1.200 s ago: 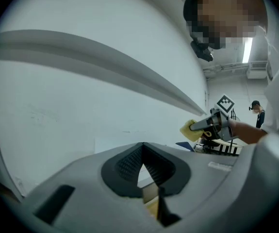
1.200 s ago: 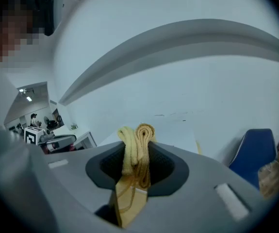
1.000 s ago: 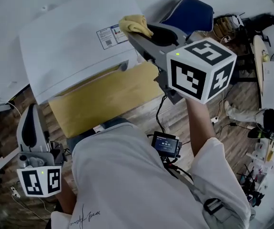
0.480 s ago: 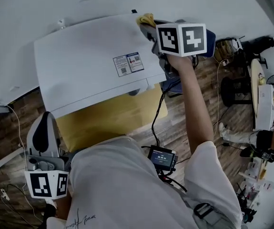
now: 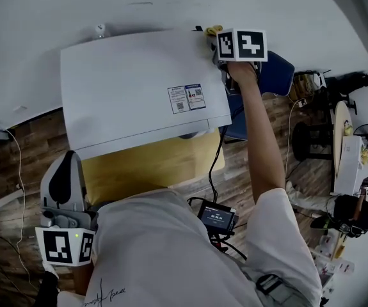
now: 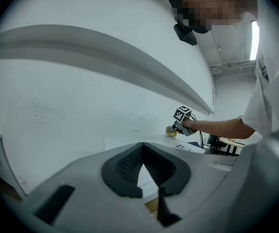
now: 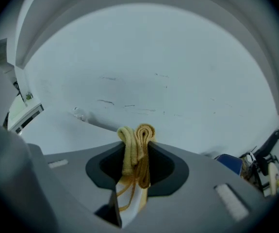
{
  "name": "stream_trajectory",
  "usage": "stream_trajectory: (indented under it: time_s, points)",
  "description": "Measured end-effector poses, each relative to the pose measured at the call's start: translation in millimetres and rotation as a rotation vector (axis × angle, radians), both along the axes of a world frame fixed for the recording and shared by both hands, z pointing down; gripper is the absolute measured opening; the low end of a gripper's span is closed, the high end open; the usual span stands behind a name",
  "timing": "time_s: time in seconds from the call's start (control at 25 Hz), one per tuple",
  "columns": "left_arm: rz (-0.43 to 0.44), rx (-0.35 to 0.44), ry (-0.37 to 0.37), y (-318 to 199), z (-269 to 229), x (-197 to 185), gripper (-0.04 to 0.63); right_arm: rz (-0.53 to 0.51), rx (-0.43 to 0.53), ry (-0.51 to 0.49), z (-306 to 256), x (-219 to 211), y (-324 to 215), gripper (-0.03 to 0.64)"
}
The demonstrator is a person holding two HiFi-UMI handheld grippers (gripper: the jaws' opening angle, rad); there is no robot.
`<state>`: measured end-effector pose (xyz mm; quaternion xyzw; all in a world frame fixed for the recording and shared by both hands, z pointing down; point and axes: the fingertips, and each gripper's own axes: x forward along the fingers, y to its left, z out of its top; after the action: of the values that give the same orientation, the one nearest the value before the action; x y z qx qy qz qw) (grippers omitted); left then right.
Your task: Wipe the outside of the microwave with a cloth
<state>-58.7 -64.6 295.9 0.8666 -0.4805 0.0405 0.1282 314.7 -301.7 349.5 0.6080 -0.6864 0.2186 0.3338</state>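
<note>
Microwave [image 5: 139, 88]: white case, standing on a yellow wooden worktop [image 5: 152, 162] with its back to a white wall [image 5: 171, 5]; it covers the back of the worktop, and only a strip along the front edge shows bare. A printed label [image 5: 187, 98] sits on the top panel near its front right corner. Cloth [image 5: 213, 29]: yellow, folded into a thick bundle, at the back right corner of the microwave's top, close to the wall. Right hand-held gripper [image 7: 137, 149]: jaws closed tight on the cloth, the folds standing up between the dark pads and loose ends hanging below; the person's arm [image 5: 260, 139] reaches out along the right side of the microwave, with the marker cube over that corner. Left hand-held gripper [image 6: 142, 149]: jaws brought together at the tips with nothing between them; it is held low at the person's left side, off the front left corner of the worktop and well apart from the microwave. Blue chair [image 5: 274, 75]: on the wooden floor, just right of the microwave. Small device with a lit screen [image 5: 217, 216]: at the person's waist, cables attached.
</note>
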Motion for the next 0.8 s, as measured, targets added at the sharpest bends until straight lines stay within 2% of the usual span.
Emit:
stream_trajectory:
  time_s: [0.4, 0.8]
  points:
    - [-0.011, 0.003, 0.023, -0.4, 1.5, -6.0, -0.008, 0.023, -0.017, 0.043, 10.7, -7.7, -8.4, 0.115]
    - [-0.02, -0.003, 0.04, 0.3, 4.9, -18.4, -0.008, 0.018, -0.017, 0.007, 11.4, -31.6, -9.8, 0.115]
